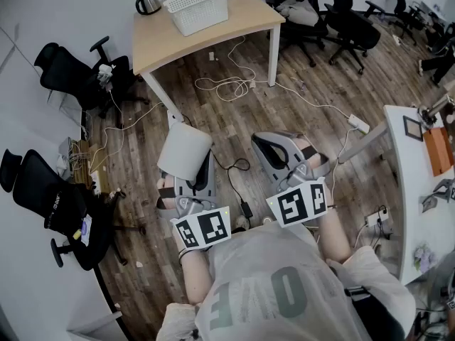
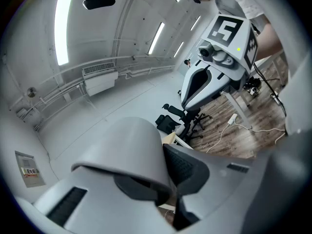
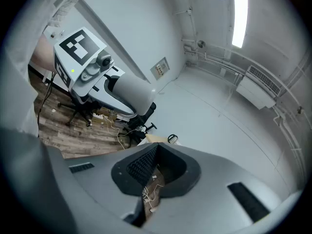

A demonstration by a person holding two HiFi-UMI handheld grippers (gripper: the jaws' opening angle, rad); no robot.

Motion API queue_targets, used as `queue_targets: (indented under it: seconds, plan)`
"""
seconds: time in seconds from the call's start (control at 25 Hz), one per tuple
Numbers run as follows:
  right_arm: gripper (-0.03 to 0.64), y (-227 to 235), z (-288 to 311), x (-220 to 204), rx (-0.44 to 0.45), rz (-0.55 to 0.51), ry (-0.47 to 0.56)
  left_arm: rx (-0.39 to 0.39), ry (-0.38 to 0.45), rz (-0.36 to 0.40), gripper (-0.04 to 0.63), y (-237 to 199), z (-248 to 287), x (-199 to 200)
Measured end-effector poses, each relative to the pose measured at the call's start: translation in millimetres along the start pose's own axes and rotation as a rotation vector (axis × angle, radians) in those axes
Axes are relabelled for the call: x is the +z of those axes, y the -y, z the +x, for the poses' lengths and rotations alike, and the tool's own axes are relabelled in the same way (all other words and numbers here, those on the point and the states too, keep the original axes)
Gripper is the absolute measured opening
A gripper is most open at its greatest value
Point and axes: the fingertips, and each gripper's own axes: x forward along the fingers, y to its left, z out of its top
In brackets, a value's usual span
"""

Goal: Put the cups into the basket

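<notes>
**Q:** What is the state of the jaws?

**A:** The left gripper [image 1: 186,182] has its jaws pinching a pale cup [image 1: 183,150] by its wall. The right gripper [image 1: 279,148] has its jaws pressed together, with nothing between them.

**Q:** Where is the basket?

**A:** The basket [image 1: 202,16] is on the counter [image 1: 245,21], well apart from the cup, across open floor.

**Q:** How will the cup handle?

**A:** It is probably light, stiff and smooth, so it may slip. Keep the hold on the wall, squeeze moderately, and carry it level.
</notes>
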Motion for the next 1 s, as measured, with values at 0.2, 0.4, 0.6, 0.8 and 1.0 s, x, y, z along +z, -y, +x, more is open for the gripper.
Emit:
queue_targets:
  seconds: [0.2, 0.4, 0.6, 0.8, 1.0]
  plan:
    - [-0.002, 4.9, 2.4, -13.3, 0.012, 0.002, 0.012, 0.014, 0.003, -0.016, 0.054, 3.0, 12.0, 4.2]
    - [-0.002, 16.3, -1.7, -28.0, 0.028, 0.023, 0.023, 0.029, -0.011, -0.042, 0.054, 7.5, 20.8, 10.8]
    - [-0.002, 26.5, -2.5, -43.4, 0.037, 0.075, 0.047, 0.043, -0.04, -0.054, 0.054, 13.7, 28.1, 8.7]
    - [-0.002, 23.3, 15.8, -55.6, 0.069, 0.097, 0.026, 0.035, -0.072, -0.091, 0.054, 10.4, 42.8, -9.4]
    - [-0.002, 26.3, 67.4, -65.5, 0.092, 0.096, 0.001, 0.021, -0.071, -0.098, 0.054, -7.1, 84.4, -40.8]
